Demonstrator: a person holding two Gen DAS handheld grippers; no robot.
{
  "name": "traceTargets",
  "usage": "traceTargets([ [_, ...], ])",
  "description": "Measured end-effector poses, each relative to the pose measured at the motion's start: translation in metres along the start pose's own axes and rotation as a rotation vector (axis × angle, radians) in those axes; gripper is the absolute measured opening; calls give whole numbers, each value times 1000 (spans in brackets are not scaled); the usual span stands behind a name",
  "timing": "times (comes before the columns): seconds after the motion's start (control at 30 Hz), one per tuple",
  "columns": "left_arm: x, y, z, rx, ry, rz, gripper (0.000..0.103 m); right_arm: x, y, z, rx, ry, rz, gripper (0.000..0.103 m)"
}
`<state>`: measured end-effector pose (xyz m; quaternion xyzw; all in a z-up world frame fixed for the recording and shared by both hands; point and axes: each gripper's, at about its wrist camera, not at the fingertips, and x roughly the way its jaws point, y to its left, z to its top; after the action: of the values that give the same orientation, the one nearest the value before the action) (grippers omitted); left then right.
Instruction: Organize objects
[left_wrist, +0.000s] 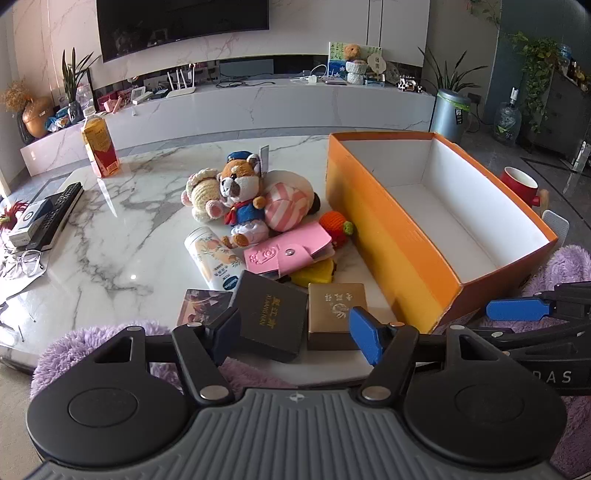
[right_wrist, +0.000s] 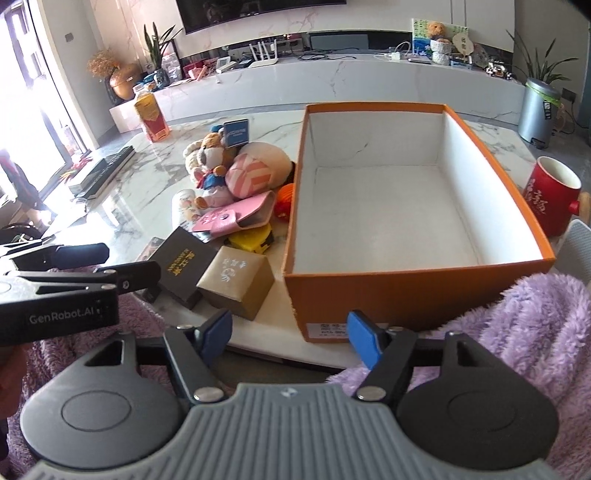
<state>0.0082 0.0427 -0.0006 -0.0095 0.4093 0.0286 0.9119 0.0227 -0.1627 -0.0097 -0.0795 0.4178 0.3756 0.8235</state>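
Two tools hang over the near edge of a marble table (left_wrist: 110, 221), both tilted downward with nothing between their fingers. The left tool (left_wrist: 295, 332) has its blue pads spread apart, above a black box (left_wrist: 271, 317) with gold lettering and a tan box (left_wrist: 334, 314) that lie side by side at the table's near edge. The right tool (right_wrist: 290, 338) also stands spread apart, in front of the near wall of an orange box (right_wrist: 406, 295), whose white interior is open to view.

Left of the orange box lies a heap of small things. A fox plush (left_wrist: 240, 199) in a blue cap and outfit leans on a cream crocheted doll (left_wrist: 201, 192) and a pink striped plush (left_wrist: 288, 203). In front of them lie a white bottle (left_wrist: 212, 254) on its side, a pink snap wallet (left_wrist: 288, 251), an orange crocheted fruit (left_wrist: 334, 225) touching the orange box's wall, and a yellow object (left_wrist: 314, 273) partly under the wallet. A dark card (left_wrist: 203, 306) lies flat beside the black box.

Farther off on the table stand a juice carton (left_wrist: 99, 147), a remote control (left_wrist: 59, 214) and glasses (left_wrist: 26, 262). A red mug (right_wrist: 554, 195) stands to the right of the orange box. Purple fleece (right_wrist: 517, 332) covers the person's lap below the tools.
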Motion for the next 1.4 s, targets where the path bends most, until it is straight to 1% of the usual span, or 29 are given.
traceTargets([
  [0.07, 4, 6, 2, 10, 7, 2, 77, 7, 8, 3, -17, 14, 23, 60],
  [0.13, 8, 10, 3, 36, 25, -3, 78, 15, 17, 6, -41, 22, 36, 60],
  [0.27, 20, 18, 3, 90, 49, -48, 78, 30, 33, 11, -89, 42, 64, 60],
  [0.37, 33, 18, 2, 164, 66, -31, 83, 43, 36, 14, -93, 70, 66, 59],
  [0.5, 50, 15, 4, 267, 123, -1, 84, 62, 34, 15, -72, 112, 67, 58],
  [0.63, 66, 18, 7, 285, 163, -40, 85, 78, 28, 15, -25, 149, 78, 55],
  [0.7, 74, 17, 9, 299, 185, -44, 89, 84, 23, 15, 1, 170, 84, 55],
  [0.8, 84, 13, 9, 327, 223, -54, 89, 90, 16, 12, 38, 197, 92, 55],
  [0.87, 91, 7, 7, 368, 245, -37, 92, 92, 11, 11, 54, 208, 92, 55],
  [0.97, 100, 0, 5, 413, 268, -1, 92, 95, 5, 11, 79, 209, 105, 56],
  [1.13, 107, -11, 3, 476, 280, 65, 92, 97, 2, 14, 133, 218, 142, 60],
  [1.2, 108, -11, 3, 478, 271, 89, 91, 97, 1, 14, 159, 220, 147, 61],
  [1.27, 106, -7, 4, 460, 265, 98, 90, 96, 1, 14, 171, 216, 150, 61],
  [1.4, 93, 6, 10, 382, 233, 91, 89, 94, 5, 16, 201, 202, 155, 61],
])
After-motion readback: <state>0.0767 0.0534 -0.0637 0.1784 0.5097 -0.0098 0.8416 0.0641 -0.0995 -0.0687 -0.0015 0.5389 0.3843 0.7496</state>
